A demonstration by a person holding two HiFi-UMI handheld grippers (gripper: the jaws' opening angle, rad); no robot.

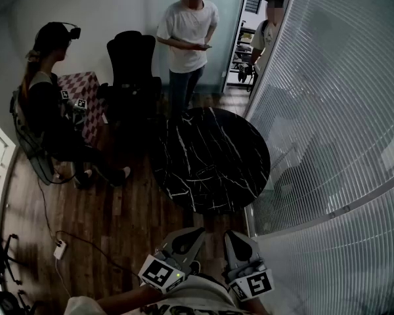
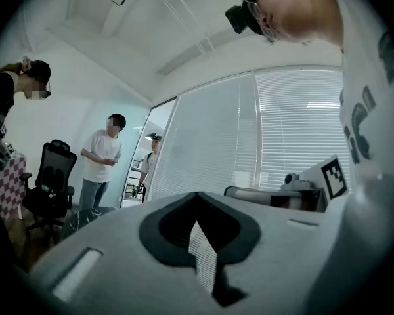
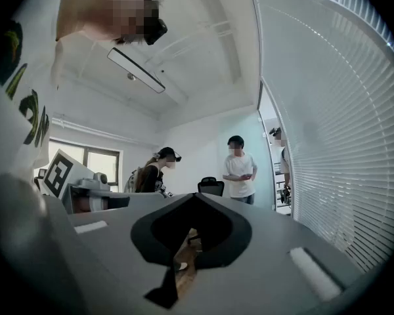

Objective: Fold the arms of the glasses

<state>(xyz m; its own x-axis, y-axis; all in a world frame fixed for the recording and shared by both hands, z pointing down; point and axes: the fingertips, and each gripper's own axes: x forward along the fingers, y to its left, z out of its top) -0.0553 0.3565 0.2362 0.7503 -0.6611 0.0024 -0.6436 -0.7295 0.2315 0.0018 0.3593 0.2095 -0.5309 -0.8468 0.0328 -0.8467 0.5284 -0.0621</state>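
No glasses show in any view. My left gripper and right gripper are held close to my body at the bottom of the head view, side by side and short of the round black marble table. The left gripper view looks past the left gripper, whose jaws meet at the tips with nothing between them. The right gripper stands the same way, shut and holding nothing. Each one's marker cube shows in the other's view.
A person sits at the left beside a checkered stool. A black office chair and a standing person are beyond the table, another person at the doorway. Blinds line the right. A power strip lies on the floor.
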